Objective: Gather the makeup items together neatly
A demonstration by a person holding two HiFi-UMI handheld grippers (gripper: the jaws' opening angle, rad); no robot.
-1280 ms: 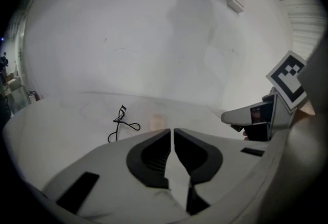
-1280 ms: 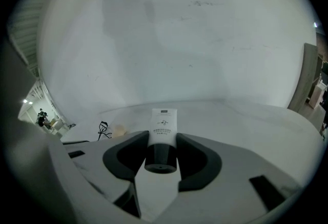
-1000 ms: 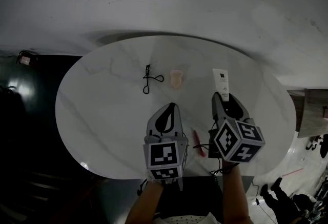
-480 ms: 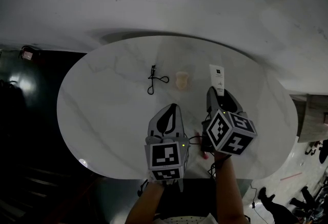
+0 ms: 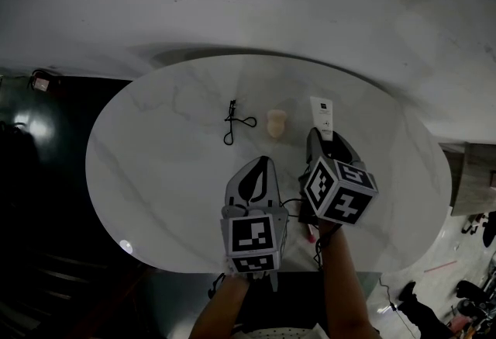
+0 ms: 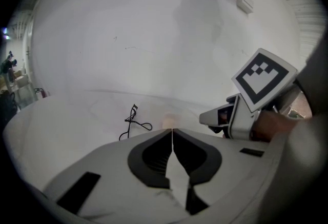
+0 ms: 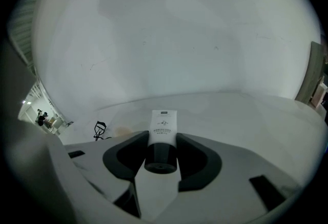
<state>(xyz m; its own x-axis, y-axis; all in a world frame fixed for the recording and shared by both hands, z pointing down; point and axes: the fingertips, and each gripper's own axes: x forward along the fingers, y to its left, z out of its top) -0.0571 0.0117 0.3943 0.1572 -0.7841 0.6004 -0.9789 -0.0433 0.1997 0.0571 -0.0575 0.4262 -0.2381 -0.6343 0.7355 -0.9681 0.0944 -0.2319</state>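
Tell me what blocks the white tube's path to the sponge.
Nothing visible blocks it. The right tool grips the white tube by its black cap, and only bare table lies between the tube and the sponge. The eyelash curler lies beyond the sponge; the shut left tool sits back from that line.

smooth marble-look worktop (image 5: 155, 167) with a bit of sheen, white plastic tube (image 7: 163, 121), matt black cap (image 7: 160, 155), wiry dark metal-looking eyelash curler (image 5: 232, 120)
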